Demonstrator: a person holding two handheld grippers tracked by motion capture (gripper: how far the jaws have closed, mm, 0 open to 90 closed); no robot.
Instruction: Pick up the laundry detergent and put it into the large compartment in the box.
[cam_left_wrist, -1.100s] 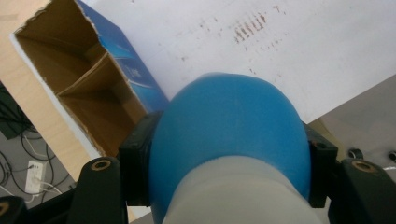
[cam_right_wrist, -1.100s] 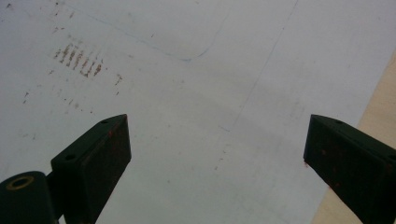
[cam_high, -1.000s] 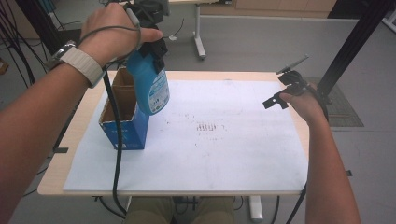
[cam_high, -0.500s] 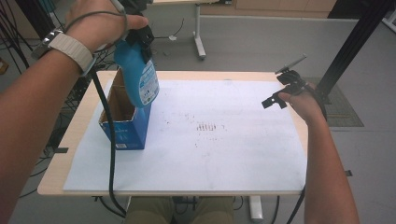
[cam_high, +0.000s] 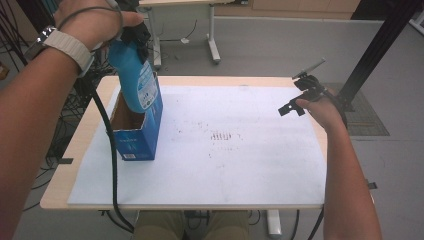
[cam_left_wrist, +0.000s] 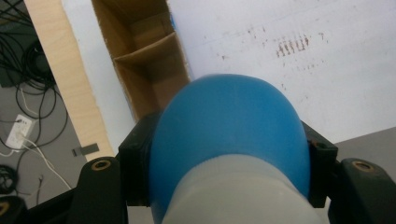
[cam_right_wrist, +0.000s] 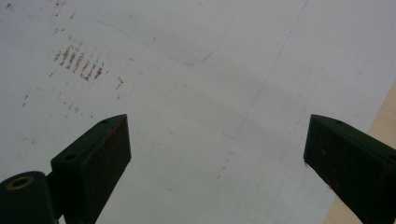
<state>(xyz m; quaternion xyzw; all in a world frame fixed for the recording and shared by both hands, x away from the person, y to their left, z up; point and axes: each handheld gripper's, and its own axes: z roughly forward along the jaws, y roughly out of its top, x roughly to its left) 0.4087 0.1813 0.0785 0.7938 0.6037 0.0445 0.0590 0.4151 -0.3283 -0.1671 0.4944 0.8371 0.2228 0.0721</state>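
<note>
The blue bottle (cam_high: 135, 82) hung upright over the open top of the blue cardboard box (cam_high: 137, 135), its lower end just inside the opening, at the left of the worktop (cam_high: 60, 190). The left hand-held gripper (cam_high: 132, 37) was clamped on the bottle's upper part, a jaw on either side. The box stood on a white sheet (cam_high: 240, 165) marked with reddish smudges (cam_high: 220, 136). Well apart, at the right edge, the right hand-held gripper (cam_high: 300, 95) hovered with its jaws wide apart and nothing between them.
</note>
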